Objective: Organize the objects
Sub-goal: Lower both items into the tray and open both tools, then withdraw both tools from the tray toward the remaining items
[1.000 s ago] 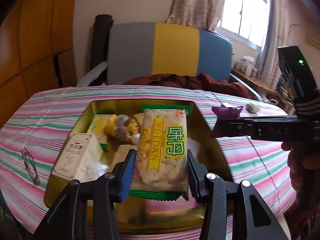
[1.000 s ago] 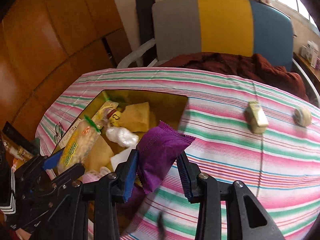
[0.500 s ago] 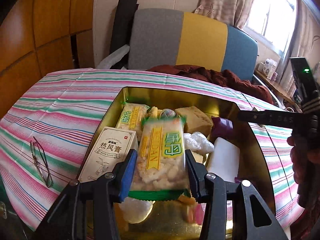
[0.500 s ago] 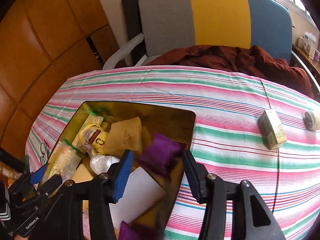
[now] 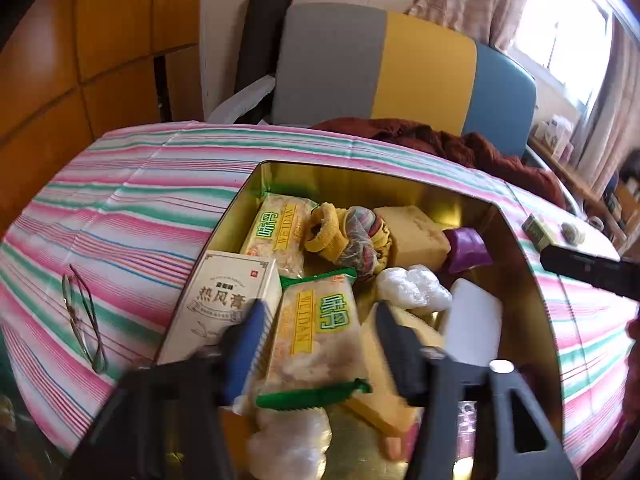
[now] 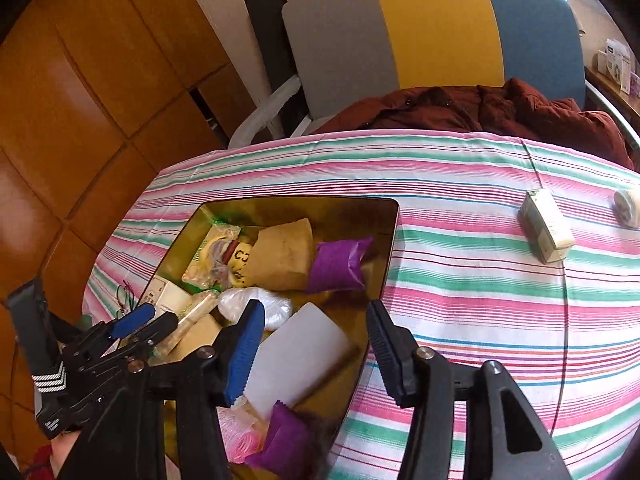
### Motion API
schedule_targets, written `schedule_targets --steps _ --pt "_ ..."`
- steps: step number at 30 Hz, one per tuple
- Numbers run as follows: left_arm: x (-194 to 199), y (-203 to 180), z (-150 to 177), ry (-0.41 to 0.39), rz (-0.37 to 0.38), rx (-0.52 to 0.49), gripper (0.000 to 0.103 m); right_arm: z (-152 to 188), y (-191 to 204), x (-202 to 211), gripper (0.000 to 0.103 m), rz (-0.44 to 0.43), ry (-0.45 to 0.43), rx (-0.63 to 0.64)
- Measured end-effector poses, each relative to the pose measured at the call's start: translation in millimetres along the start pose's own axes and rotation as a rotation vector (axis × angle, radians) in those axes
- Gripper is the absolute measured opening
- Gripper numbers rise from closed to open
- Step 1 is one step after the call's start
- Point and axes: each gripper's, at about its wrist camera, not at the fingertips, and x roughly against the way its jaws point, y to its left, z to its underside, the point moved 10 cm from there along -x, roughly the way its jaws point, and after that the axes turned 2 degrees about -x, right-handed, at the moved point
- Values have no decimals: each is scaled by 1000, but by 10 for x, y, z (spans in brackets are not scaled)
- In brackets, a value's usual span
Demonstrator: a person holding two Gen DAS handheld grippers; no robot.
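CHANGE: purple packet [image 6: 340, 266] out of right gripper [image 6: 312, 344], now in gold tin [image 5: 524, 264] | LEFT: left gripper [image 5: 320, 340] jaws opening, snack pack [image 5: 320, 332] between, lying in tin | RIGHT: jaws apart, empty | RISK: lifting early, pad snagging pack, dragging it out

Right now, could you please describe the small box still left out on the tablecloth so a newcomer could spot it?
Start at the gold tin on the striped tablecloth. Right of it lies a small green-and-white carton, beside a pale round object.
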Motion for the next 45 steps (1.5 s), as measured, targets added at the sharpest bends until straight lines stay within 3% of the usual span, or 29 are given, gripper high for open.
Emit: schedule_targets --steps 1,3,6,13,20,26,35,45 --pt "33 -8 -3 -11 -4 10 94 8 6 19 53 2 -5 3" --pt "125 -37 -36 -50 -24 10 103 15 7 51 53 3 -11 9" --pt "242 -178 -83 -82 -18 -21 103 24 10 82 53 7 -14 18" --pt "387 -602 -118 -87 92 -18 103 11 -181 213 53 65 -45 47" --pt "386 -1083 -47 -21 229 59 103 58 -809 294 53 199 -43 -43" --pt "399 -1530 -14 -1 280 24 103 98 -1311 420 54 269 -44 -120" --pt "247 -2264 -87 25 300 -76 103 83 -1999 703 60 359 -60 -164" --pt "-379 -2861 -261 101 255 -95 103 122 -2730 816 60 467 -36 -231"
